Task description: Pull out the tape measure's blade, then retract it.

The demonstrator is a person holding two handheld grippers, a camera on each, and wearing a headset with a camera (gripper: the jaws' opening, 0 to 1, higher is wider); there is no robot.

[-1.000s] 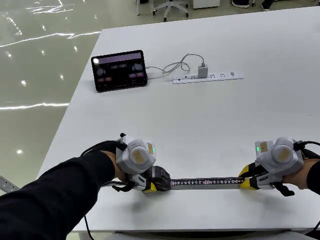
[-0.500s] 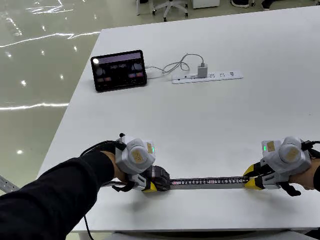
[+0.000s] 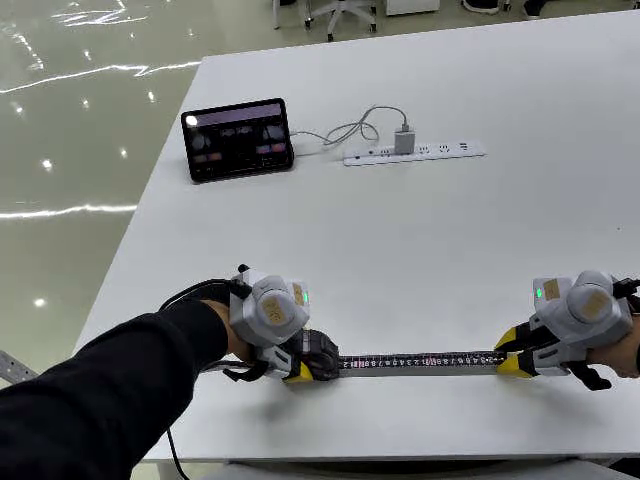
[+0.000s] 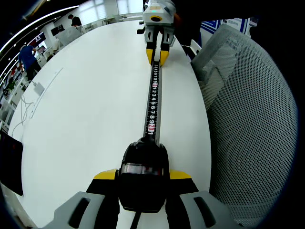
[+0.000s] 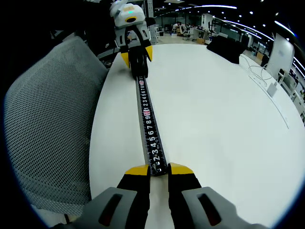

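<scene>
Left tool (image 3: 298,366): jaws closed around the black tape measure case (image 4: 143,176), near the desk's front edge.
Right tool (image 3: 510,353): jaws pinched on the blade's free end.
Blade (image 3: 420,361): drawn out, straight between both tools, numbers up, along the white desk (image 3: 400,240).
Far side: tablet (image 3: 239,139) and power strip (image 3: 415,153), well apart from the tape.

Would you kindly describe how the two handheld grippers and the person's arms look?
Both the left tongs and right tongs have rounded pale grey bodies with a small green light, and black jaws tipped in yellow. A thin black cable loops by the left one. The person's left arm wears a long black sleeve.
</scene>
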